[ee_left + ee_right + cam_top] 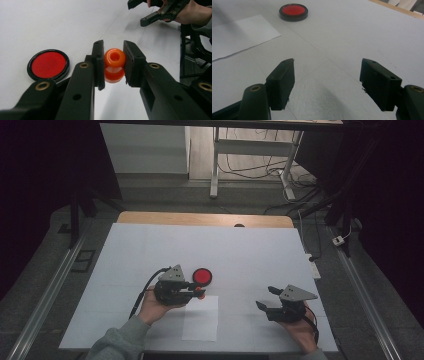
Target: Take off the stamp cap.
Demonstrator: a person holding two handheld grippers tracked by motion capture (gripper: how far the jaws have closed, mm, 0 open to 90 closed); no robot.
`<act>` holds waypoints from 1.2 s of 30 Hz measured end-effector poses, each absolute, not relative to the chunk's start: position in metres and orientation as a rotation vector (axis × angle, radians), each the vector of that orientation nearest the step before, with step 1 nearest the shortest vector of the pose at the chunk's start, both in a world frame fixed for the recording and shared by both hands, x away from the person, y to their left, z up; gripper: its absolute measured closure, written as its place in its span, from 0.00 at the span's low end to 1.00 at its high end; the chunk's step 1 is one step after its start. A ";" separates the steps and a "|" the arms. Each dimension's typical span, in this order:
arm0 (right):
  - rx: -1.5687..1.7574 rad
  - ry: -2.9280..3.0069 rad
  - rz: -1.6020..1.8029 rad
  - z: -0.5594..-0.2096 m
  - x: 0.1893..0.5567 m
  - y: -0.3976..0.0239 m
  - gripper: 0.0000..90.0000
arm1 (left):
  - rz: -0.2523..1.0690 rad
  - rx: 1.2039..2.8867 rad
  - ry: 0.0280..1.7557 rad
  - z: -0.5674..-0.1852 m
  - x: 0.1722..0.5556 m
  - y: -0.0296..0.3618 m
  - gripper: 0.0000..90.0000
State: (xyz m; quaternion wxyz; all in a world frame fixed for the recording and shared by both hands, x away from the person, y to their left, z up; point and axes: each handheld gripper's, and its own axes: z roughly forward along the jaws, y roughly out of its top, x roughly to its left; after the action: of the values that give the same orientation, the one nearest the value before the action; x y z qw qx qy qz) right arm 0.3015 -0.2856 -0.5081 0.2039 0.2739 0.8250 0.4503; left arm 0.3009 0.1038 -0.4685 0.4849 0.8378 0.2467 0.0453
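Left tongs (113, 62) clamped on orange spool (114, 60) | right tongs (327, 85) wide apart, holding nothing

Glossy orange plastic spool (114, 58); glossy black-rimmed red disc (48, 64); matt white paper (201, 318); matt white table (260, 255), wood edge.

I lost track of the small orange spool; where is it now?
The orange spool sits clamped in the left gripper, just right of the red disc in the left gripper view.
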 end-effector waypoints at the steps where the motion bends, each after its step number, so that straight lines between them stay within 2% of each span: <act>1: 0.764 2.297 1.263 -0.508 0.301 -0.285 0.31 | 0.110 2.040 0.601 -0.468 0.301 0.104 0.80; 36: 0.702 2.339 1.312 -0.509 0.298 -0.248 0.32 | 0.109 2.023 0.604 -0.469 0.303 0.104 0.80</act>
State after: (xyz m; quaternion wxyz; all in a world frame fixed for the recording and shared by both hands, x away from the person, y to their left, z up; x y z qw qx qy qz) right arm 0.2983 -0.2475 -0.5087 0.1833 0.2489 0.8294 0.4653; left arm 0.3031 0.1043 -0.4687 0.4916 0.8333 0.2489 0.0448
